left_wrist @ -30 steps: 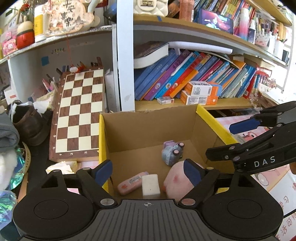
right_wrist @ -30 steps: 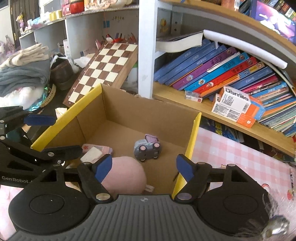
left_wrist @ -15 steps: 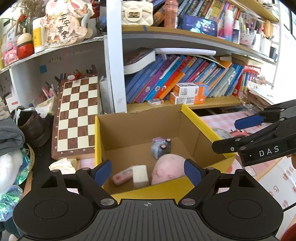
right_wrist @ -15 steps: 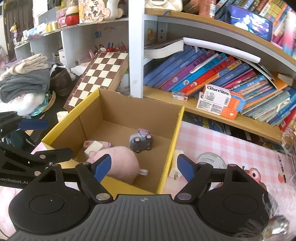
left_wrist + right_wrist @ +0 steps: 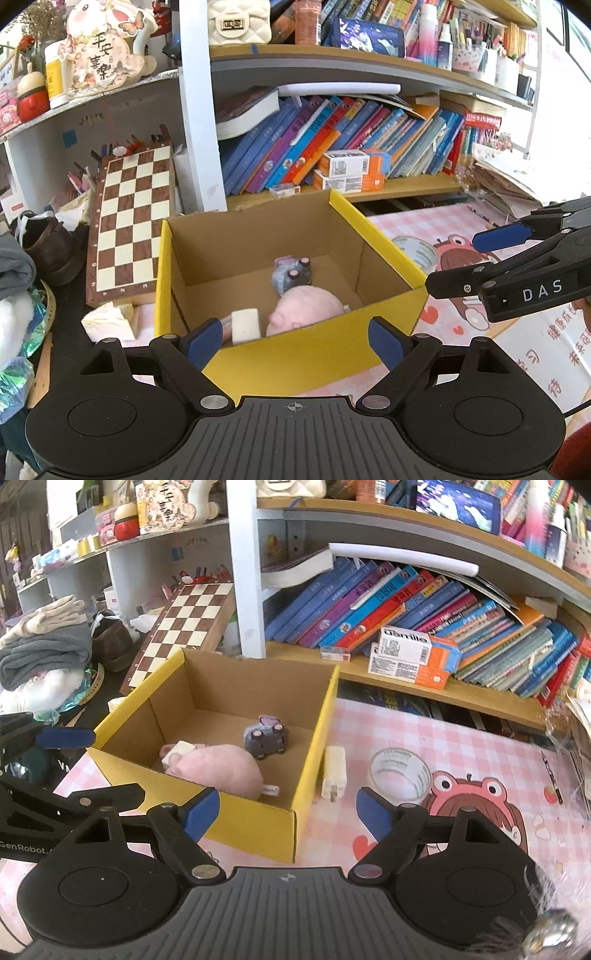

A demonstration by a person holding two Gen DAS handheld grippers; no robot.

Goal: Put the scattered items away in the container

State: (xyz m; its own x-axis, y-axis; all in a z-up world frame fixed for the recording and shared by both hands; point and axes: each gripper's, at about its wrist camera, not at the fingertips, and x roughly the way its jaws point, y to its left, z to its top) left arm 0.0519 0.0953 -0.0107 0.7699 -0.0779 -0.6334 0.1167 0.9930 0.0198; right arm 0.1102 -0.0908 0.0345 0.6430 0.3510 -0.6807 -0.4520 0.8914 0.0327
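Note:
A cardboard box (image 5: 314, 354) with yellow outer walls stands on the pink checked mat. Inside lie a pink plush (image 5: 306, 310), a grey toy car (image 5: 291, 275) and a white block (image 5: 245, 325). In the right wrist view a white charger plug (image 5: 334, 771) and a clear tape roll (image 5: 400, 773) lie on the mat just right of the box (image 5: 258, 823). My left gripper (image 5: 295, 341) hovers open and empty in front of the box's near wall. My right gripper (image 5: 287, 812) hangs over the box's near right corner, its jaws opening with nothing between them.
Behind the box a bookshelf (image 5: 369, 188) holds leaning books and small cartons. A chessboard (image 5: 133, 218) leans at the left, beside a shoe (image 5: 51, 251) and folded clothes (image 5: 44, 646). Crumpled paper (image 5: 107, 321) lies left of the box.
Both grippers have drawn back from over the box, so its yellow front wall now shows before them. The plug and tape roll have come into the right wrist view.

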